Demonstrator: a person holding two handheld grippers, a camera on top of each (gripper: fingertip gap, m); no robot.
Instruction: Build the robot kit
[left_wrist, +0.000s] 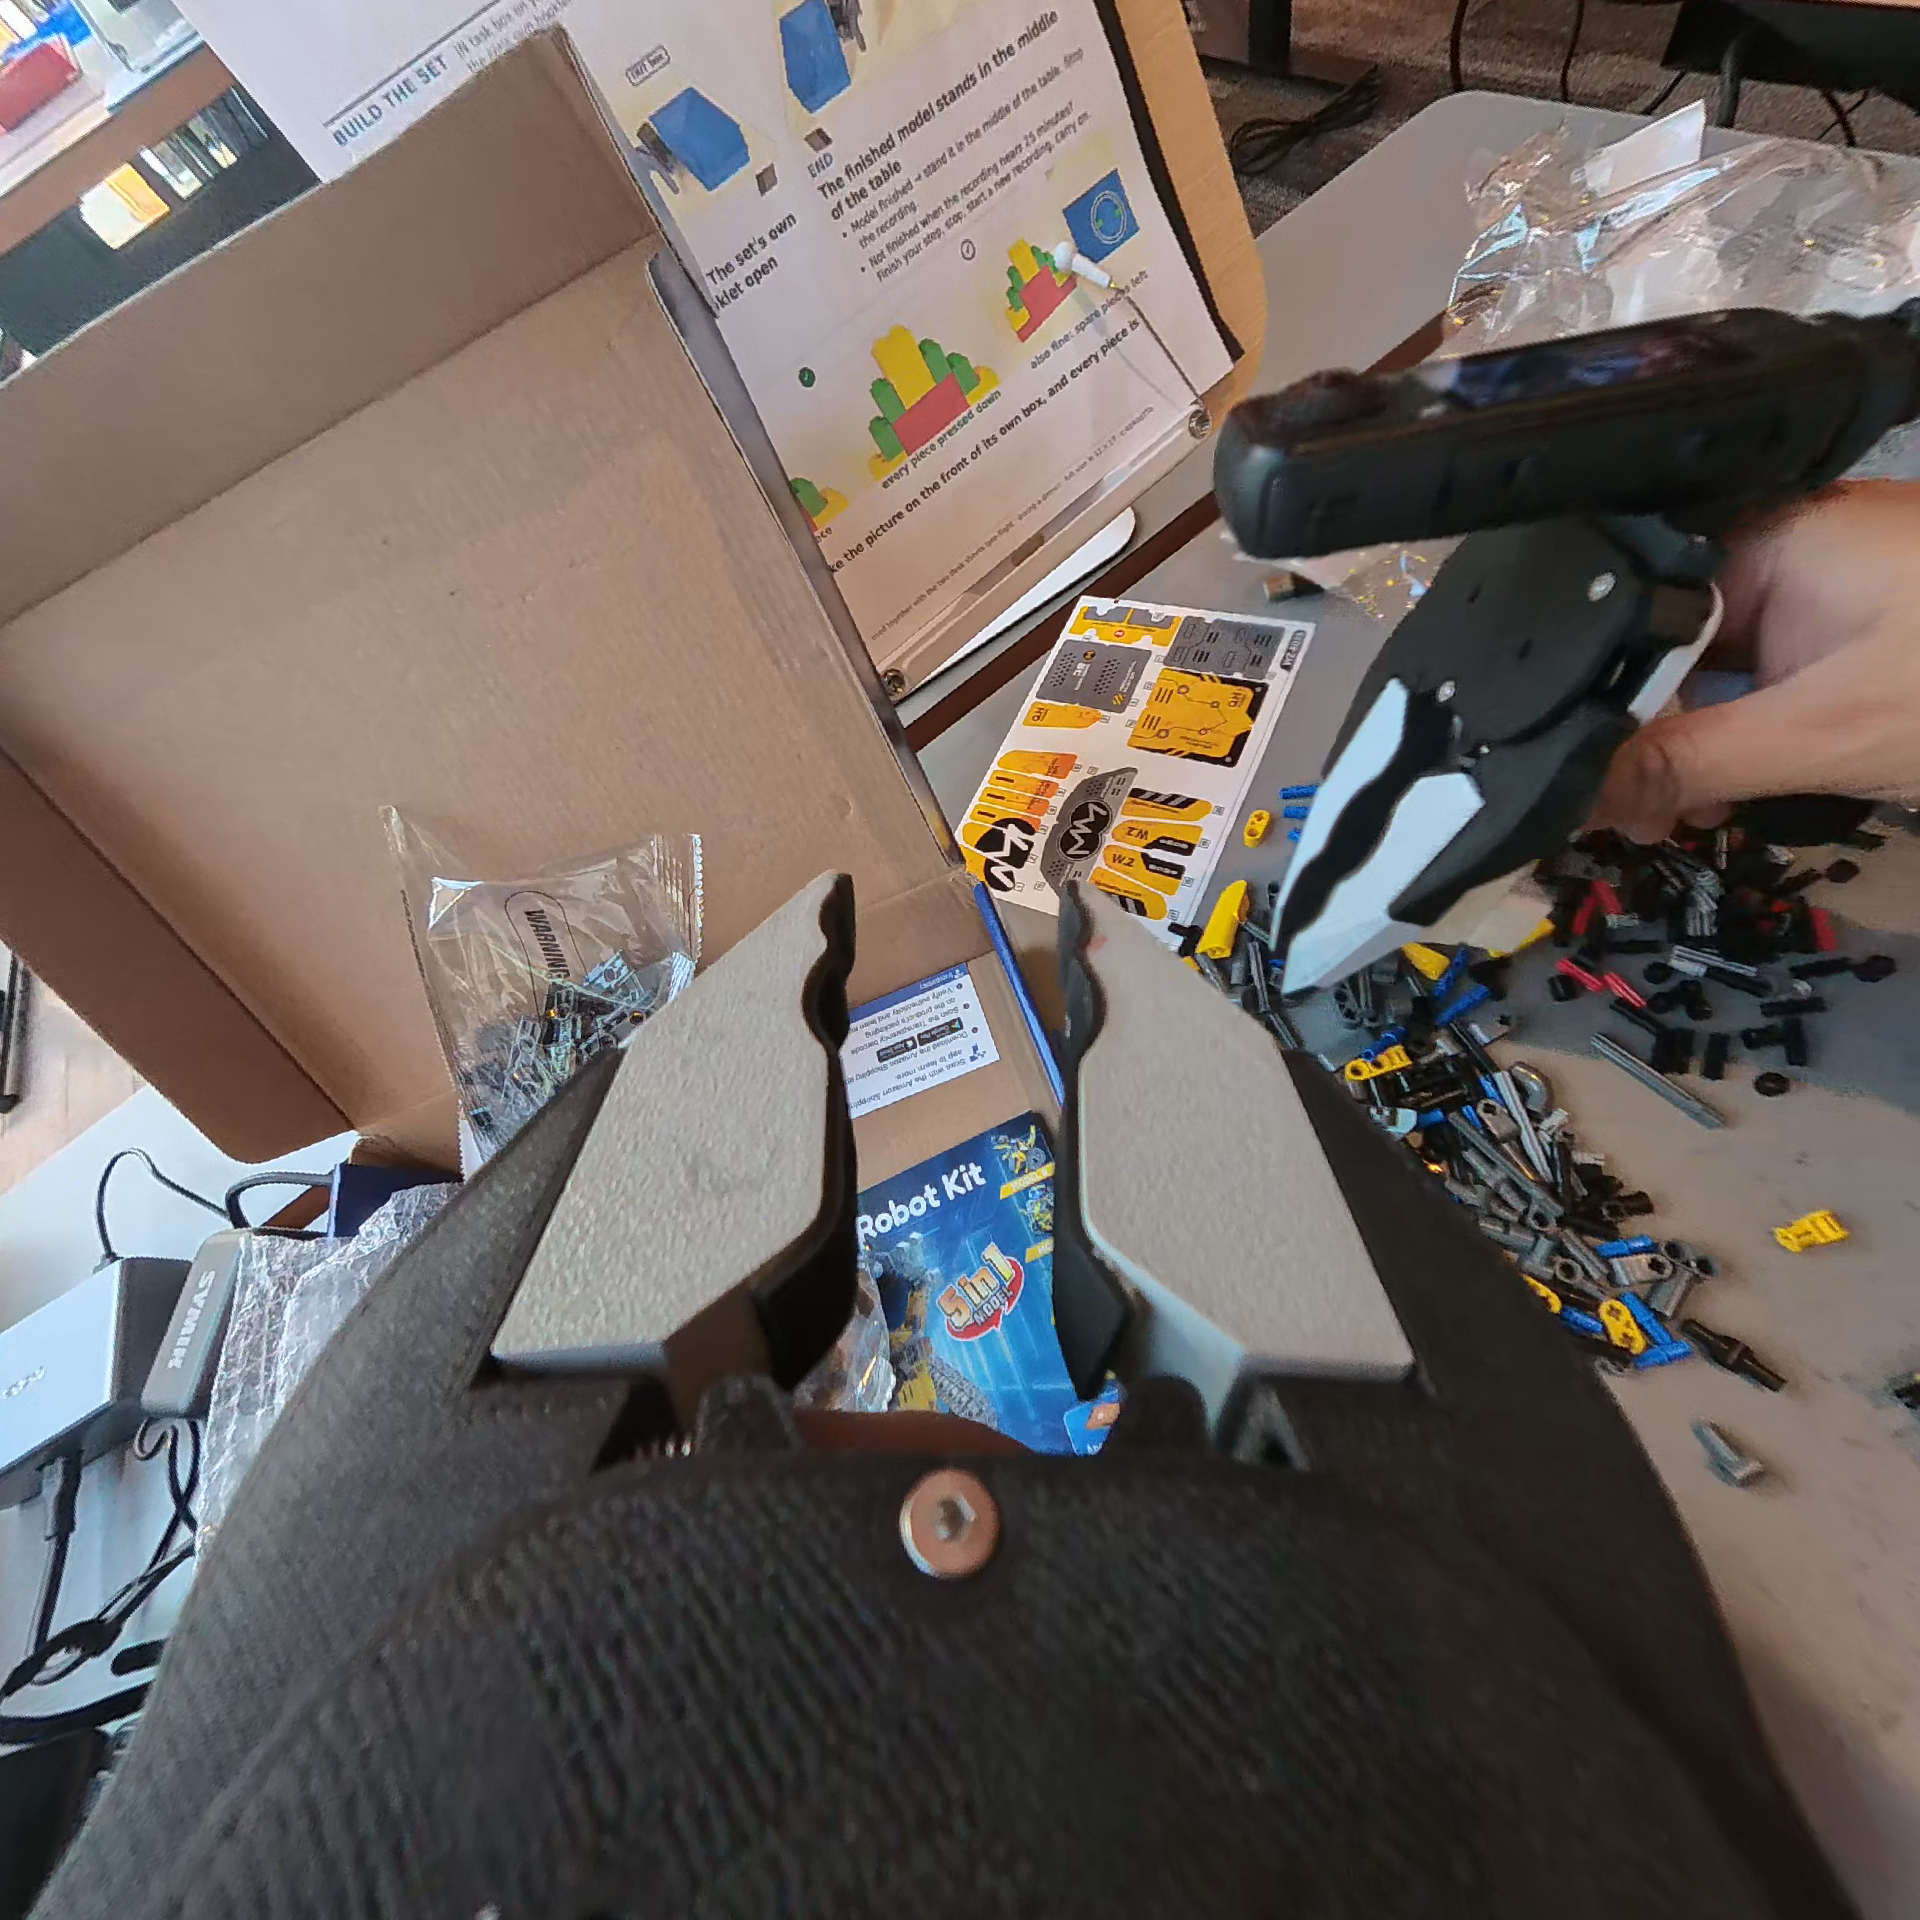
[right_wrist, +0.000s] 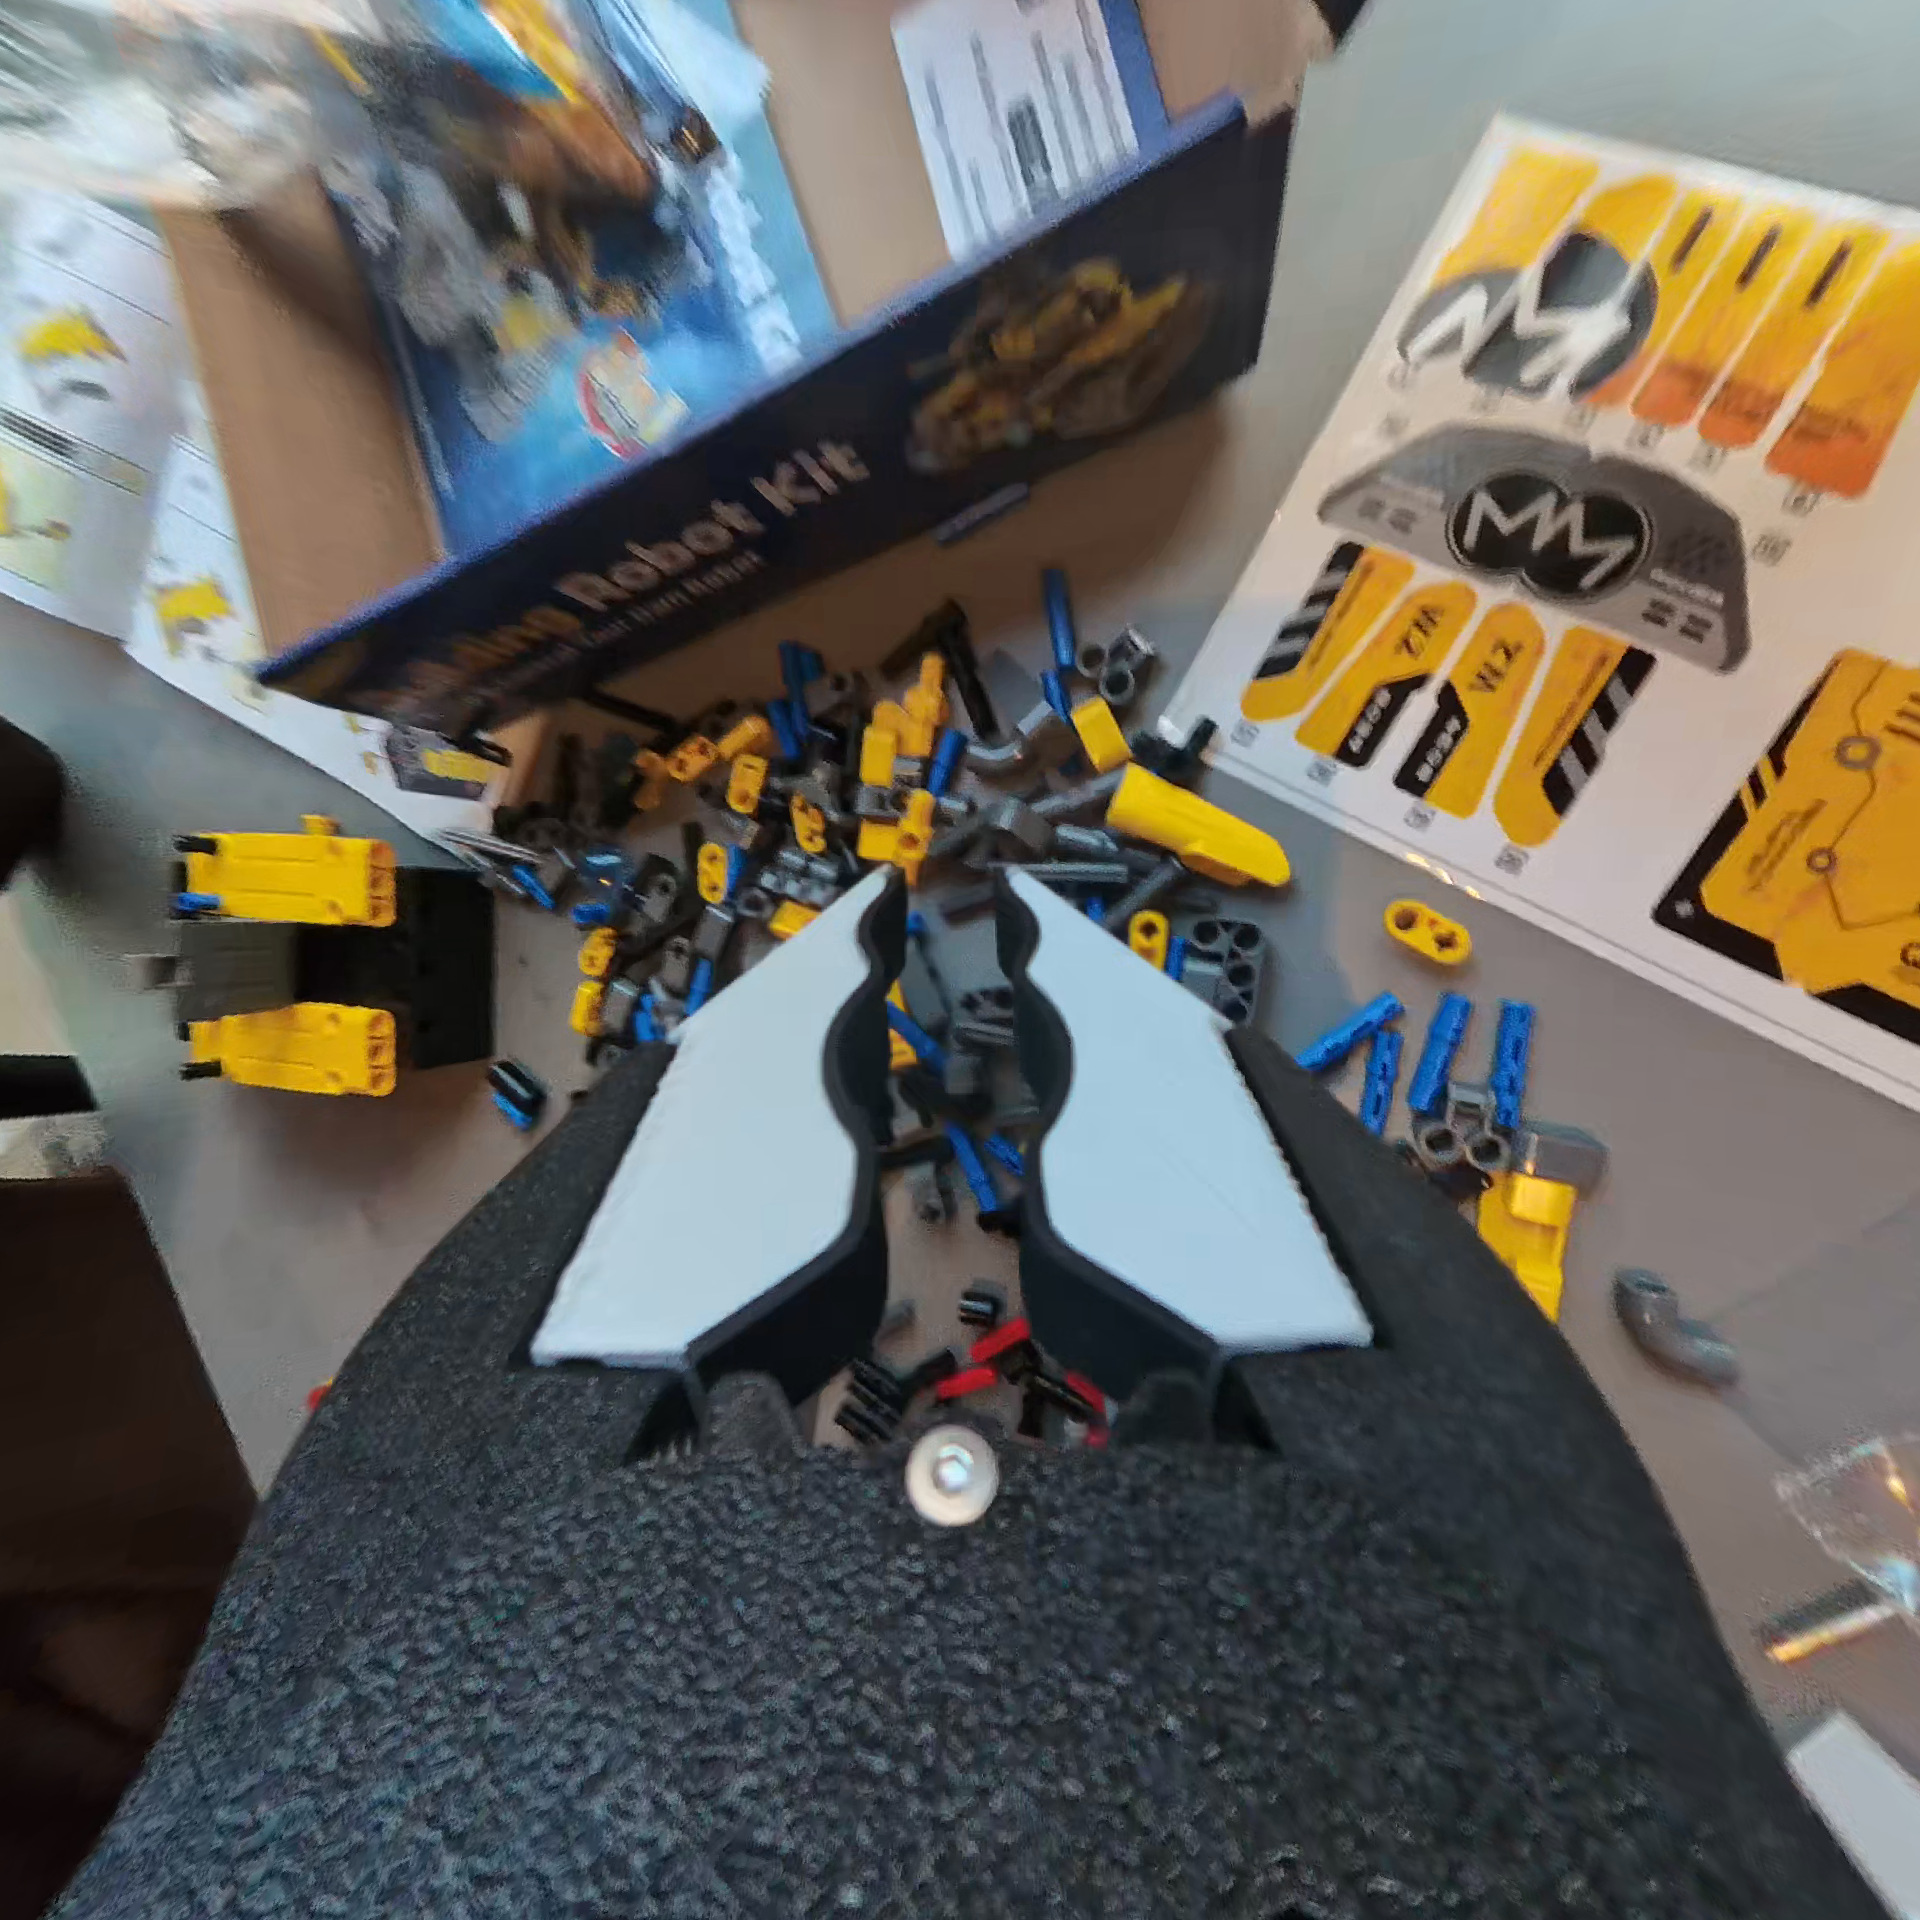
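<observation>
We see left hand-held gripper (left_wrist: 951, 914) open, empty, over kit box (left_wrist: 436, 582). Right hand-held gripper (right_wrist: 945, 883) open, empty, over loose brick pile (right_wrist: 883, 790); risk: tips scatter pieces, pinch several.

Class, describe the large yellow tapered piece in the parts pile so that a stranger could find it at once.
Start at the sticker sheet on the grey table. At its lower left corner the parts pile begins. The yellow tapered piece lies there, smooth, far bigger than the small pieces around it.

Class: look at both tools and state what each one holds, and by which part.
Nothing is held. The left tool is open above the open cardboard box; the right tool is open over the pile of loose pieces.
</observation>
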